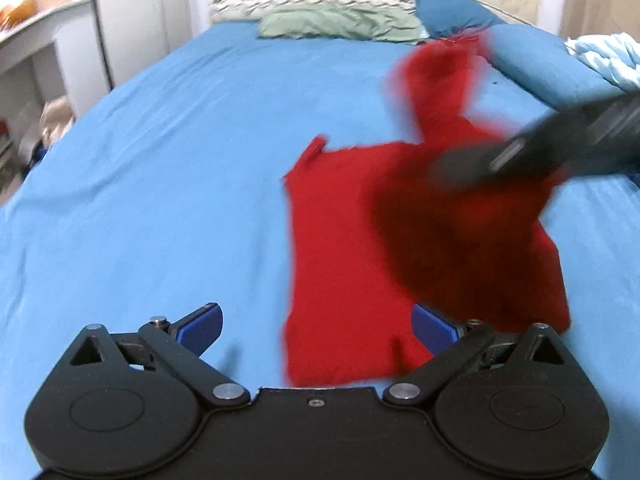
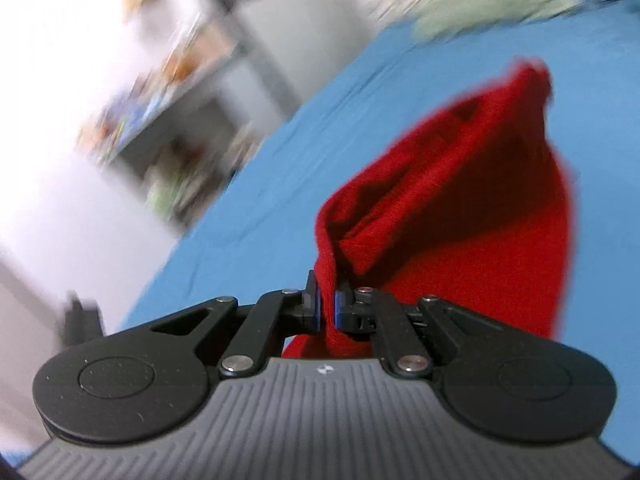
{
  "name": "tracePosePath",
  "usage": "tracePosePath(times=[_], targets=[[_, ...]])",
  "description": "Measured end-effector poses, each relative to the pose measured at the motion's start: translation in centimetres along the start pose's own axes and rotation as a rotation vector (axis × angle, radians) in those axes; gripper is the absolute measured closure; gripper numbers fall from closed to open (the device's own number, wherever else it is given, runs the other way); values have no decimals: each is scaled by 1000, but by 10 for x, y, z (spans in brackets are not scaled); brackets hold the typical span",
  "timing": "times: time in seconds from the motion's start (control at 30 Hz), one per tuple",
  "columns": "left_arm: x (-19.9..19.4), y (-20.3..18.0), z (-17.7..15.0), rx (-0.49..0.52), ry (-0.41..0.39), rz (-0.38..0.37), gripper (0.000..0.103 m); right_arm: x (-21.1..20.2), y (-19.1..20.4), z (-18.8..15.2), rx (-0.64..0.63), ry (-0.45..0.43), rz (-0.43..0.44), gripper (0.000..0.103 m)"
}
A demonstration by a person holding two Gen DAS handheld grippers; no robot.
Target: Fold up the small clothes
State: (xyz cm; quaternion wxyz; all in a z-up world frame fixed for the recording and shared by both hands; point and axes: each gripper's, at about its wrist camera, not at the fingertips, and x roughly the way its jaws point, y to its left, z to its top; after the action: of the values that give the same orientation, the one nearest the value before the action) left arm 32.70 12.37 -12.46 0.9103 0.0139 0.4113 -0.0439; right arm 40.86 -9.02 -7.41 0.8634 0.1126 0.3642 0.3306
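A small red garment [image 1: 340, 232] lies on the blue bed sheet [image 1: 160, 160], right of centre in the left wrist view. My left gripper [image 1: 316, 328] is open and empty, just above the sheet at the garment's near edge. My right gripper [image 2: 327, 306] is shut on a bunched fold of the red garment [image 2: 460, 200] and lifts that side off the bed. It shows blurred in the left wrist view [image 1: 540, 152], above the garment's right half, casting a dark shadow there.
Pillows stand at the head of the bed: a green one [image 1: 340, 24] and blue ones [image 1: 532, 60]. A light blue blanket [image 1: 608, 56] lies at the far right. White shelves [image 1: 36, 60] stand left of the bed.
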Motion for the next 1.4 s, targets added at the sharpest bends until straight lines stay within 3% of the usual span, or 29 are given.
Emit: tracePosePath(times=[0.13, 0.27, 0.37, 0.4, 0.5, 0.63, 0.73, 0.87, 1.1, 1.23, 1.4], targets=[[3, 22, -28, -37, 43, -20, 1, 90, 24, -39, -65, 185, -44, 82], [1, 26, -37, -19, 34, -50, 1, 108, 24, -51, -46, 192, -52, 73], [-6, 19, -35, -15, 1, -75, 1, 86, 27, -46, -68, 157, -23, 24], [-7, 19, -34, -21, -7, -85, 1, 73, 28, -44, -88, 117, -24, 21], [-11, 14, -35, -53, -25, -100, 1, 23, 29, -43, -104, -7, -64, 21], [-7, 13, -33, -96, -28, -106, 1, -41, 16, -82, -86, -173, -285, 12], [-2, 10, -29, -104, -29, -88, 1, -59, 6, -125, -101, -189, -423, 12], [1, 8, -29, -117, -25, -77, 1, -43, -9, -162, -71, -114, -519, 12], [9, 11, -23, -138, -23, -71, 1, -20, -31, -167, -33, -114, -584, 15], [14, 11, -19, -149, -33, -70, 1, -5, -31, -157, -34, -144, -601, 15], [27, 26, -13, -174, -29, -4, 4, -12, -26, -144, -61, -232, -651, 15]])
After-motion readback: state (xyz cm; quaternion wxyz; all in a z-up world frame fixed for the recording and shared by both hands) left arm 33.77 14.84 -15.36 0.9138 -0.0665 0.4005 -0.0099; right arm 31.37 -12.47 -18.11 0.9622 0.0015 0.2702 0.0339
